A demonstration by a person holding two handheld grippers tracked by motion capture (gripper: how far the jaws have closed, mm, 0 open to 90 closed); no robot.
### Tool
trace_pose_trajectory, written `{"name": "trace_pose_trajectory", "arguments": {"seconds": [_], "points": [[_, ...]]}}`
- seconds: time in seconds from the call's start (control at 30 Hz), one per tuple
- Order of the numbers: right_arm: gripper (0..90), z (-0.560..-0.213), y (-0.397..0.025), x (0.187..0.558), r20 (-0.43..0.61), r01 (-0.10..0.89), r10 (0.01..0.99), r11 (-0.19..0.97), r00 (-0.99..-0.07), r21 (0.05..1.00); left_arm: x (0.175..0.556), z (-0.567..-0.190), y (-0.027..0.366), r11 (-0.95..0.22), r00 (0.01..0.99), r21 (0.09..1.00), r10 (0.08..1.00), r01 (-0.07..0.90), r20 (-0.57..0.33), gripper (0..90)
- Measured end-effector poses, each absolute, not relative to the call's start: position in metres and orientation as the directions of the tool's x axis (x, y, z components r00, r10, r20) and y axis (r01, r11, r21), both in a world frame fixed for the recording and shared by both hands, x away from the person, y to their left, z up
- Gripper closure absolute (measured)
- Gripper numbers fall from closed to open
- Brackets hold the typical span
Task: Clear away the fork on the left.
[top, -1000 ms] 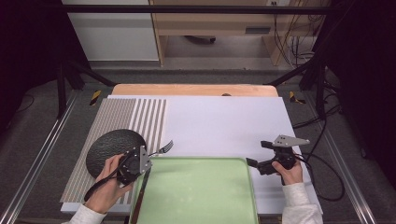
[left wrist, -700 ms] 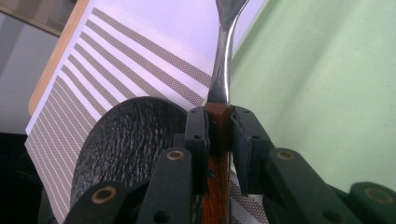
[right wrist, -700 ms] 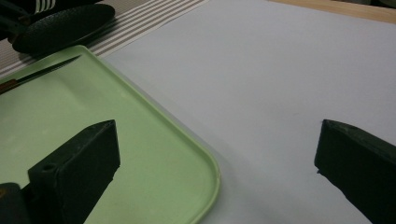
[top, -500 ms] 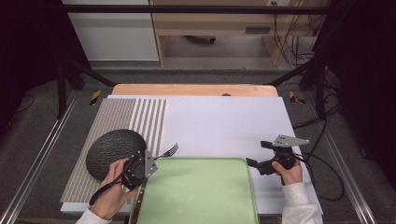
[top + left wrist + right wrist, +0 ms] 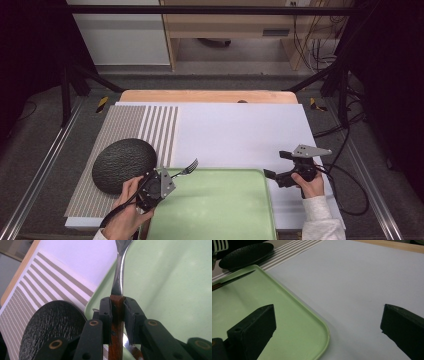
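Near the front-left corner of the surface, a dark round plate point(image 5: 124, 165) is seen lying on the striped placemat point(image 5: 125, 132). Just to its right, the left gripper point(image 5: 167, 179) is closed on the wooden handle of a fork point(image 5: 186, 170), the fingers point(image 5: 106, 315) pinching it from both sides. The fork's long axis is carried up and away from the fingers toward the far right, with the tines held above the left far corner of the green tray point(image 5: 215, 210). Wherever the fork is to be set, it will be led tines-first. At the tray's right edge, the right gripper point(image 5: 271, 175) is held wide open and empty, well apart from the fork.
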State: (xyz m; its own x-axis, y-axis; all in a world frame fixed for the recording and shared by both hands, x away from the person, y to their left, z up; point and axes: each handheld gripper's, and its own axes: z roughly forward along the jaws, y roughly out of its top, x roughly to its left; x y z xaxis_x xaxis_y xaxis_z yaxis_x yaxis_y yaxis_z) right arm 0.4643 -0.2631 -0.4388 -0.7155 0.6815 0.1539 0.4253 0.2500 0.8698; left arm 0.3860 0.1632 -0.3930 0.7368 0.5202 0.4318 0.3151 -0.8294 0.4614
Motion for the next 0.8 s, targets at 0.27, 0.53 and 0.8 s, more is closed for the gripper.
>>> {"name": "trace_pose_trajectory", "arguments": {"seconds": [0.27, 0.53, 0.8], "points": [[0.5, -0.439, -0.263, 0.464, 0.155, 0.427, 0.682, 0.249, -0.715, 0.869, 0.379, -0.395, 0.152, -0.828, 0.765, 0.445, 0.520, 0.342, 0.379, 77.0], [0.5, -0.439, -0.263, 0.464, 0.157, 0.427, 0.682, 0.248, -0.715, 0.869, 0.371, -0.398, 0.143, -0.825, 0.776, 0.433, 0.525, 0.363, 0.350, 76.9], [0.5, -0.439, -0.264, 0.464, 0.156, 0.426, 0.683, 0.247, -0.714, 0.870, 0.366, -0.406, 0.132, -0.844, 0.803, 0.402, 0.496, 0.356, 0.330, 76.9]]}}
